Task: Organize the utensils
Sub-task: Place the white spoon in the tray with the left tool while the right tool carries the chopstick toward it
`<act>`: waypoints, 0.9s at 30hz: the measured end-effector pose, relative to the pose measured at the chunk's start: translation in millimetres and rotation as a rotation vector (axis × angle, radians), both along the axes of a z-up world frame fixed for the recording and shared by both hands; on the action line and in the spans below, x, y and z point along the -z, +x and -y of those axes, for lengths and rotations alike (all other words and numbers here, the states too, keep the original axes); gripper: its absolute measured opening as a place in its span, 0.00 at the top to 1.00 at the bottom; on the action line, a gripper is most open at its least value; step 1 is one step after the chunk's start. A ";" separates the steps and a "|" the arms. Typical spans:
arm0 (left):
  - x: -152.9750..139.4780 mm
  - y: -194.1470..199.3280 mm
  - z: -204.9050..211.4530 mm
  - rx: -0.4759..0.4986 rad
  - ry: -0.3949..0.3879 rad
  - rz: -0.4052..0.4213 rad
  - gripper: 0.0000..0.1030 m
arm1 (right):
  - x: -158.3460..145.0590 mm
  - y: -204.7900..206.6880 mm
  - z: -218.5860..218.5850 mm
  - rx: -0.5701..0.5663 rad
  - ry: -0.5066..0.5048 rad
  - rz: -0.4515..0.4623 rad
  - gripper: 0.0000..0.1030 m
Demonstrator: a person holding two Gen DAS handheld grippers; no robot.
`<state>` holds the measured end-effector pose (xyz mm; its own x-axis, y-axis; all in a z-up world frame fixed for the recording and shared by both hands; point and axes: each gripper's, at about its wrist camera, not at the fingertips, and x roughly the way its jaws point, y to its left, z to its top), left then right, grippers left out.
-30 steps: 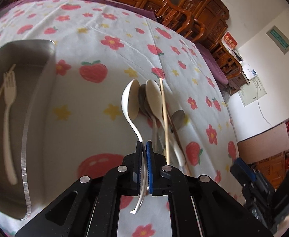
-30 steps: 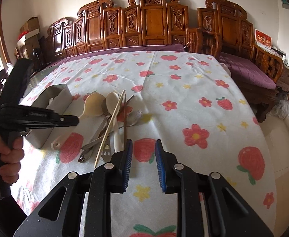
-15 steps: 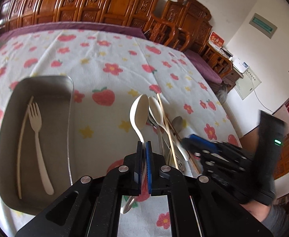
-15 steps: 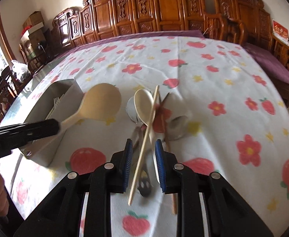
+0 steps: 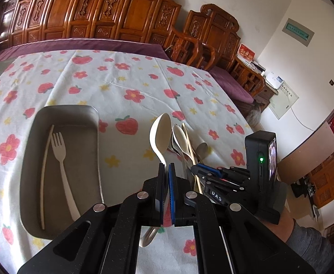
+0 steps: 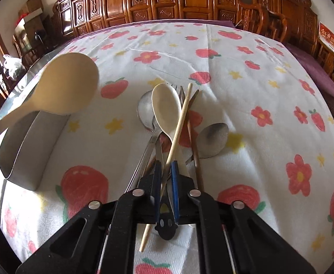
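Left gripper (image 5: pixel 165 171) jaws clamped on light, stiff cream spoon (image 5: pixel 160 134) neck. Right gripper (image 6: pixel 165 171) jaws nearly closed round slim chopstick (image 6: pixel 178 127); slippery, grip mid-shaft.

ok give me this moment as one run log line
left gripper: shut on cream spoon, lifted beside metal tray | right gripper: jaws around pale chopstick in utensil pile, grip unclear | tray: fork, chopstick

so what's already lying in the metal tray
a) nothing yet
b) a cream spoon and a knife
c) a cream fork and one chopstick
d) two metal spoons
c: the left wrist view shows a cream fork and a single chopstick lying side by side on the floor of the metal tray, with nothing else in it.
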<state>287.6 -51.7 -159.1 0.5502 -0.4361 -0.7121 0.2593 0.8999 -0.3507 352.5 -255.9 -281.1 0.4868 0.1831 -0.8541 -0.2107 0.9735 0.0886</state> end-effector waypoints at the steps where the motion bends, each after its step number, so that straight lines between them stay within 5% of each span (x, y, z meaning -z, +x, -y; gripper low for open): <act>1: -1.6 -0.3 -2.1 -0.005 0.000 0.003 0.98 | -0.4 -0.4 0.6 0.000 -0.003 -0.003 0.92; 27: -29.3 2.9 -76.9 -0.135 0.100 0.057 0.98 | -64.6 -33.9 4.8 -0.013 0.012 0.100 0.94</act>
<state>290.5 25.2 -129.8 0.6396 -0.2843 -0.7142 0.1506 0.9574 -0.2462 318.6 -260.6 -216.6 0.5670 0.2000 -0.7991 -0.2316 0.9696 0.0784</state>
